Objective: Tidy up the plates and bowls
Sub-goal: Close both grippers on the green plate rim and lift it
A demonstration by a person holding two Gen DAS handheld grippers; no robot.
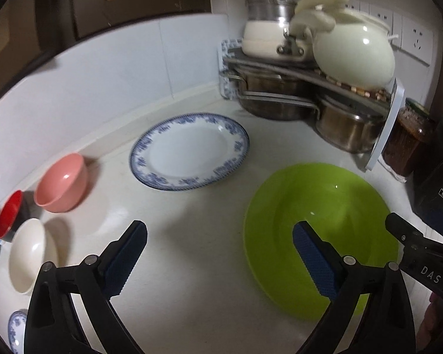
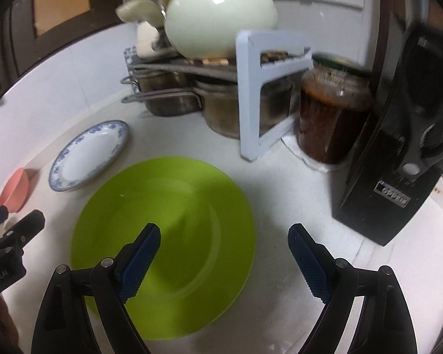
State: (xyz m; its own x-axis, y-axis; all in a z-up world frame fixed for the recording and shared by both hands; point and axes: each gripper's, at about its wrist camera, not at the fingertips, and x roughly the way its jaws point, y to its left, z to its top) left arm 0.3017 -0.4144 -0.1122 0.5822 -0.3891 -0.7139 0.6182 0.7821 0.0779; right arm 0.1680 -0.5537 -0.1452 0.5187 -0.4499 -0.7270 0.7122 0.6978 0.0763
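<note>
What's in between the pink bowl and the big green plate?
The blue-patterned plate sits a little behind that gap; otherwise only bare white counter separates the pink bowl and the green plate. The left wrist view shows it best.

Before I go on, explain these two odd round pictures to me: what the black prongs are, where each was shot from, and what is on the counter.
Each picture comes from a fisheye camera on a hand-held gripper that a person carries. The black prongs with blue pads are its two fingers. One view looks out from the left hand-held gripper, the other from the right hand-held gripper. Both are open and hold nothing. On the white counter lie a green plate, a blue-patterned plate, a pink bowl, a red bowl and a white bowl.
</note>
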